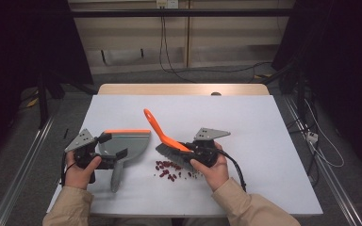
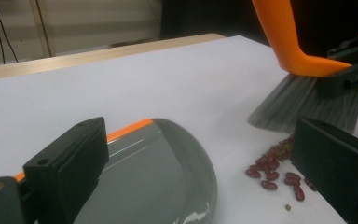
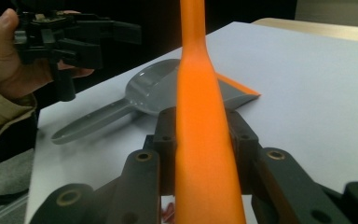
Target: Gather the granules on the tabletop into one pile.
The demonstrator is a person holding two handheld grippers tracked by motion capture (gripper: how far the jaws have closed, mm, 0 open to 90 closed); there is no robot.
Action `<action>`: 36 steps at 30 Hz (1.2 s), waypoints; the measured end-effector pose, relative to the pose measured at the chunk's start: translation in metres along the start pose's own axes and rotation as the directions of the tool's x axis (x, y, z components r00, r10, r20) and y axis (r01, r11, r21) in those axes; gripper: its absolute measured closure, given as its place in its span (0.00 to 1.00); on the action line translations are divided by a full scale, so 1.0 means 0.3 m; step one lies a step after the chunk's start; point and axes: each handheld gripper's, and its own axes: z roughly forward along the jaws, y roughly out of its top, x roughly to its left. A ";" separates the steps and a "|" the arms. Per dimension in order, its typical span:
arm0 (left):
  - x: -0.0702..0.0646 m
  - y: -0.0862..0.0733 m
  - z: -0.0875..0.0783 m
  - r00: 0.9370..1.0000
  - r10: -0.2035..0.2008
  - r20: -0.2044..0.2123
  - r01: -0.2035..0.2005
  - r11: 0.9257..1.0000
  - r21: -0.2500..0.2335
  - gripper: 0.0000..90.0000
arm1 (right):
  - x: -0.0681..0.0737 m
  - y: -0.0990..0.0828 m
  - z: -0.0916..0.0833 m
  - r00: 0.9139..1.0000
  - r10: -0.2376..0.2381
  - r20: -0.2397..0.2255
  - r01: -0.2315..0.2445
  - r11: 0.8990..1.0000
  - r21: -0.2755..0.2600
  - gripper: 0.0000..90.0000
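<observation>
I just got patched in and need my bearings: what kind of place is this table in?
Probably a lab or recording workspace, not a home. The white table stands between metal floor rails, loose cables run along the back wall, and dark curtains hang at the sides.

left gripper [image 1: 109,151] spread, right gripper [image 1: 194,149] clamped.

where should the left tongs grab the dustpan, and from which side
Take the dustpan by its long narrow grey handle, coming from above. It lies flat, pointing towards the person, slim enough for the left tongs, which hover open over the wide pan.
</observation>
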 end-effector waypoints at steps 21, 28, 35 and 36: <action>0.003 -0.001 0.000 1.000 -0.004 0.002 0.004 1.000 -0.001 0.05 | 0.128 -0.086 0.129 0.991 0.113 -0.076 -0.107 0.992 0.073 0.78; 0.008 -0.002 0.000 1.000 -0.006 0.001 0.006 1.000 0.002 0.05 | 0.109 -0.104 0.151 0.991 0.134 -0.014 -0.132 0.985 0.109 0.78; 0.006 -0.001 -0.002 1.000 -0.005 0.001 0.005 1.000 -0.001 0.05 | 0.066 -0.111 0.131 0.983 0.182 0.033 -0.184 0.976 0.113 0.78; 0.005 -0.001 -0.001 1.000 -0.003 0.003 0.003 1.000 0.000 0.05 | 0.063 -0.112 0.126 0.983 0.179 0.039 -0.182 0.977 0.112 0.78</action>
